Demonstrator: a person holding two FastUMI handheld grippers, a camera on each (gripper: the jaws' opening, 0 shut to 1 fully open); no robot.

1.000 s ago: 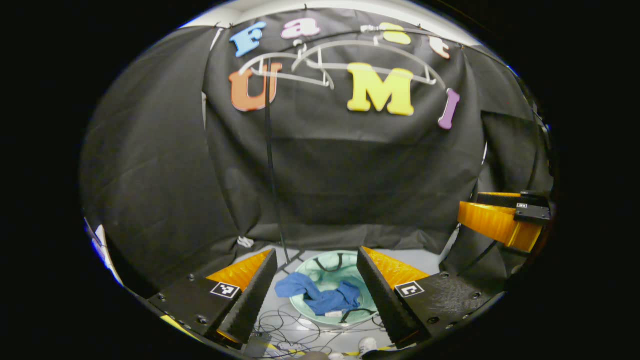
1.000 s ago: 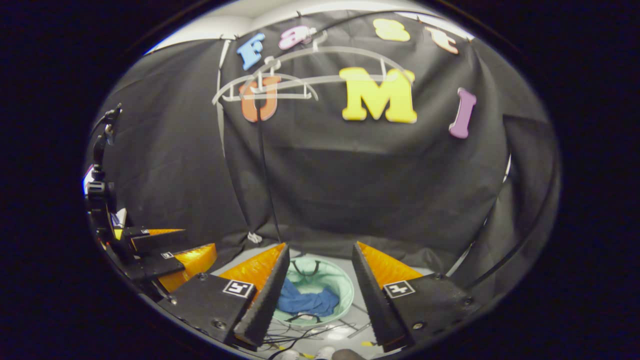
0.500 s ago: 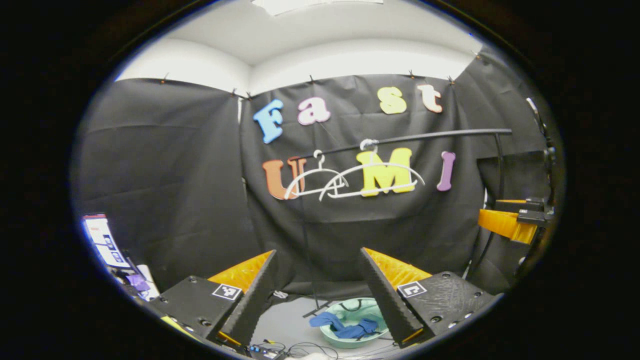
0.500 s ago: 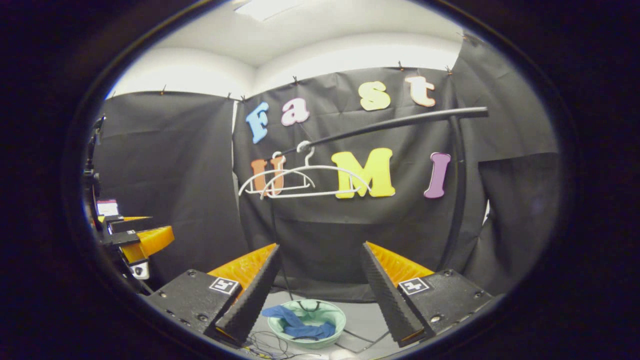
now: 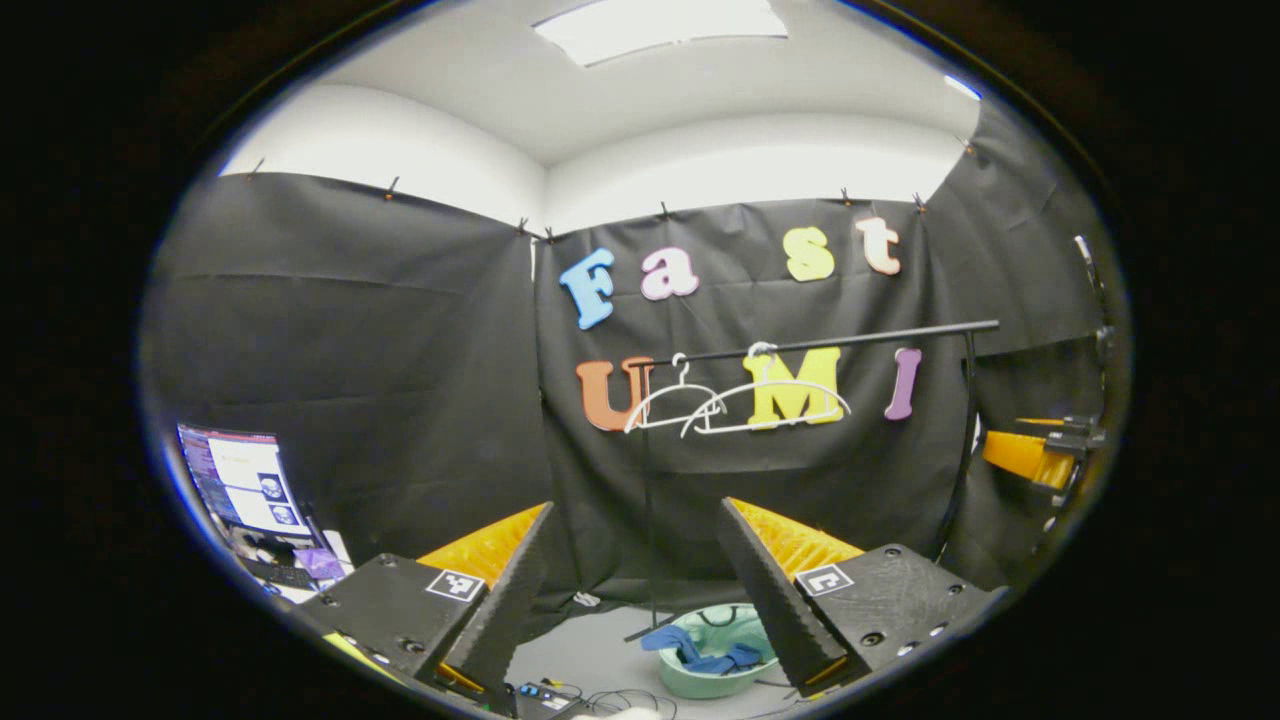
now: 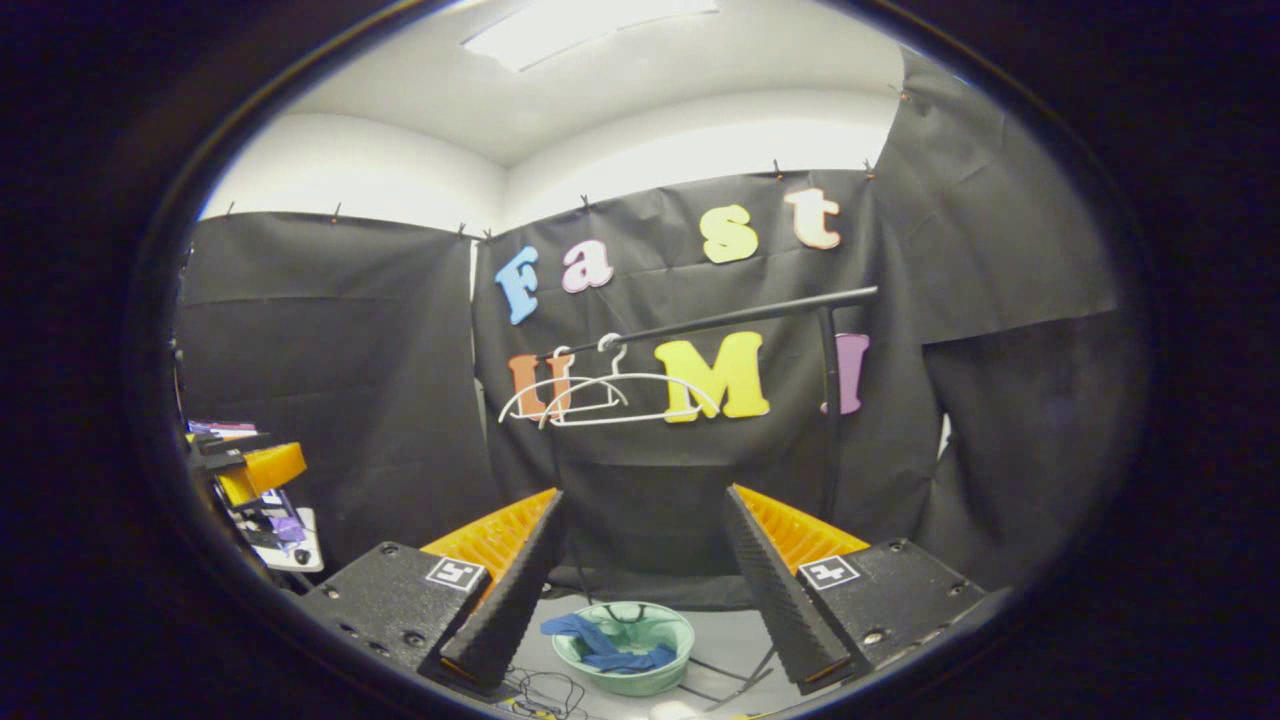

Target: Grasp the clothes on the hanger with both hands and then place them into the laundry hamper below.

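The blue garment (image 5: 700, 655) lies crumpled inside the pale green laundry hamper (image 5: 712, 678) on the floor, one soft fold draped over the rim. A second ago both cameras looked down at the hamper from close above; now it sits small and low in both views, so both tools have drawn back and up, and the placing looks done. Above, two thin white hangers (image 5: 735, 405) hang bare from the dark rail (image 5: 820, 342). The left tool (image 5: 640, 585) is released, its ridged jaws spread with nothing between them; the right tool (image 6: 640, 580) is likewise spread and empty. Loose cables (image 6: 540, 688) trail on the grey floor beside the hamper.
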